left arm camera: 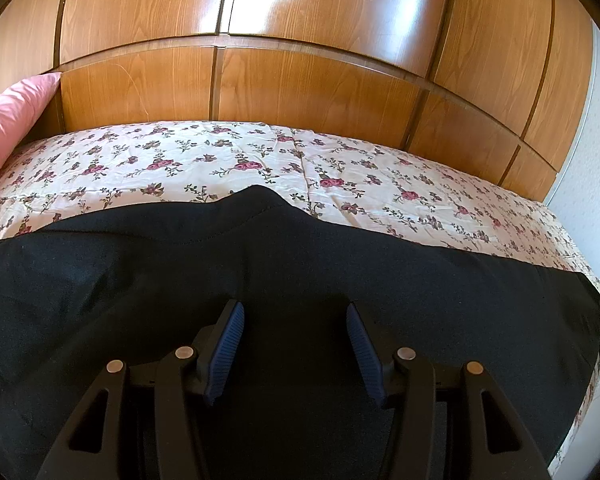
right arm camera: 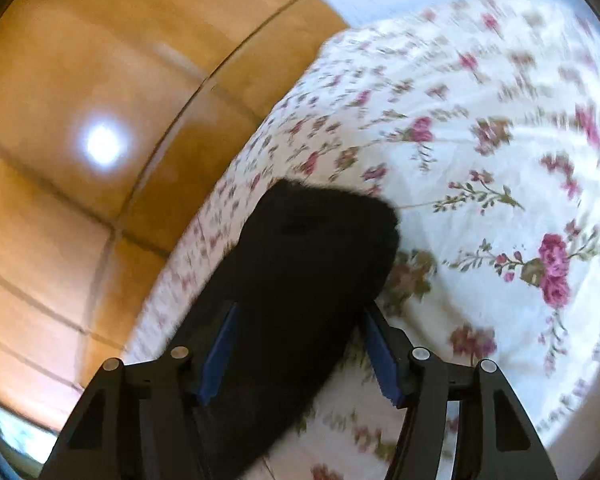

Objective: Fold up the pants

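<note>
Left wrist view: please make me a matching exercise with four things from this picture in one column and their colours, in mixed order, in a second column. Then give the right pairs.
Things:
1. pants
2. pillow
3. bedsheet
4. wardrobe

Colours:
A. glossy brown wood
B. black
C. white with red flowers
D. pink

Right pairs: 1-B, 2-D, 3-C, 4-A.
</note>
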A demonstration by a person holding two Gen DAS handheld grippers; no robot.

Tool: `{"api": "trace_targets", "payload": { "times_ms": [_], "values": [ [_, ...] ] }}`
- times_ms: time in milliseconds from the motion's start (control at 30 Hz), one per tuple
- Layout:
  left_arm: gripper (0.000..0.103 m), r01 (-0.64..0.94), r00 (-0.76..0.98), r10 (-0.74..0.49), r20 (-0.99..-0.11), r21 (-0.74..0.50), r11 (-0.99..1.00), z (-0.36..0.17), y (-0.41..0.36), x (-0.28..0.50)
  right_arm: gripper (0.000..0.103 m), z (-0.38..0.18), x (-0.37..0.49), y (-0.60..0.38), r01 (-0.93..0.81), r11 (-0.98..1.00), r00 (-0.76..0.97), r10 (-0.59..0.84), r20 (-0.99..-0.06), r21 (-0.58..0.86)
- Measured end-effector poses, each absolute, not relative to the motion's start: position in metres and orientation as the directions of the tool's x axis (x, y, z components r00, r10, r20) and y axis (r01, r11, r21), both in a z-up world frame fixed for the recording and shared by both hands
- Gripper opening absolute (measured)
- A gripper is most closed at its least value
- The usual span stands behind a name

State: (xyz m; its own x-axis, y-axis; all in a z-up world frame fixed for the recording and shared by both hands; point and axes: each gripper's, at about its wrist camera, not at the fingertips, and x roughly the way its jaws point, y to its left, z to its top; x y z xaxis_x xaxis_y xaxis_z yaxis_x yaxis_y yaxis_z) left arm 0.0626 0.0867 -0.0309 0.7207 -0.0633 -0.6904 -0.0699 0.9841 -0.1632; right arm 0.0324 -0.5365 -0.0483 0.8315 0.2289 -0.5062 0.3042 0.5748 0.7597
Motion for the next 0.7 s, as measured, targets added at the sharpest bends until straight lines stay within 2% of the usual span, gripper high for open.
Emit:
{"api": "trace_targets", "payload": {
  "times_ms": [100,233,300,333,500,700],
  "values": [
    [0.054,-0.069,0.721,-0.063,-0.69,-0.163,0.984,-0.031,0.087,0.063,0.051,-0.052,0.038,-0.547,0.292,0.551,0.852,0.222,-0.474,0.782],
    [0.054,-0.07,0.721,-0.059,-0.691,-0.158,0.985,-0.031,0.086,0.063,0.048,-0.049,0.046,-0.544,0.265,0.593,0.85,0.228,-0.475,0.76],
    [0.054,-0.07,0.721,-0.06,-0.691,-0.158,0.985,-0.031,0.087,0.063,0.036,-0.048,0.052,-0.542,0.268,0.621,0.836,0.231,-0.498,0.737],
    [0.054,-0.07,0.721,-0.061,-0.691,-0.16,0.985,-0.031,0.087,0.063,0.034,-0.047,0.054,-0.542,0.271,0.622,0.83,0.236,-0.506,0.734],
    [0.055,-0.068,0.721,-0.069,-0.69,-0.169,0.983,-0.032,0.088,0.063,0.027,-0.037,0.053,-0.541,0.288,0.606,0.831,0.226,-0.507,0.742],
    [0.055,-0.066,0.725,-0.081,-0.684,-0.186,0.98,-0.032,0.089,0.062,0.026,0.014,0.046,-0.509,0.216,0.699,0.866,0.185,-0.464,0.682]
  ]
}}
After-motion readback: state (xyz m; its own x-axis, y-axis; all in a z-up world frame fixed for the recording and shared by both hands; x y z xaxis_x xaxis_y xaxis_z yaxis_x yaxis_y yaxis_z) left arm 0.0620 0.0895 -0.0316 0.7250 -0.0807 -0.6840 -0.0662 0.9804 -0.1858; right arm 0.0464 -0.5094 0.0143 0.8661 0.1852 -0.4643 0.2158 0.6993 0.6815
